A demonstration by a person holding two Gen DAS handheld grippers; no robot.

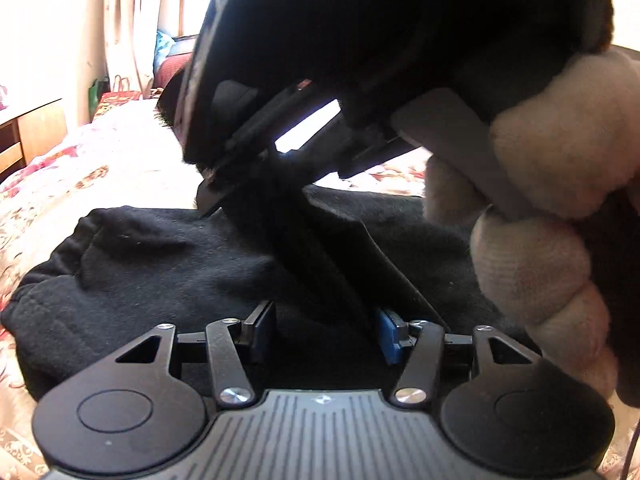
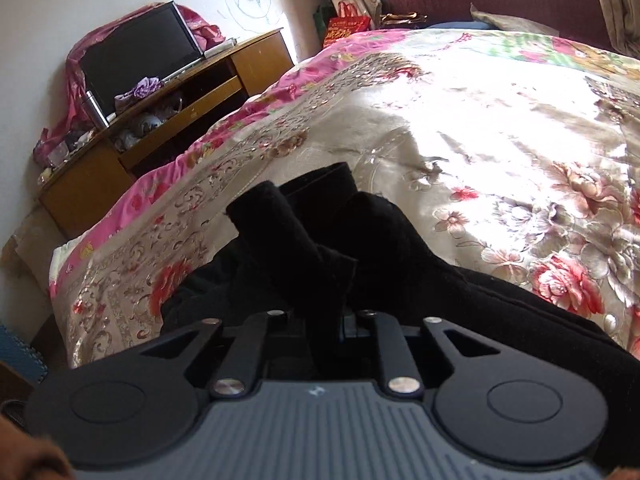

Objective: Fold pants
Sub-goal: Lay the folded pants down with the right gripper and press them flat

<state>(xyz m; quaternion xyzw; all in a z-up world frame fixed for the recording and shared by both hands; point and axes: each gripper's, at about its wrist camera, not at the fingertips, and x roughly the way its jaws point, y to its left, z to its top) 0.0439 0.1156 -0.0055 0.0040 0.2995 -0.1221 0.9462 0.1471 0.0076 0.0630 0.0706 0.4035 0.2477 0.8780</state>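
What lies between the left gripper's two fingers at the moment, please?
A raised fold of the black pants passes between the fingers of the left gripper, with the rest spread on the floral bedspread. The left wrist view shows this.

Black pants (image 1: 168, 264) on floral bedspread (image 1: 80, 176), gloved hand (image 1: 552, 208) above

No readable words, brand names or numbers appear in either view. A red shopping bag (image 2: 347, 24) by the far wall carries gold print too small and blurred to make out. A small pale emblem on each hand-held gripper body is illegible.
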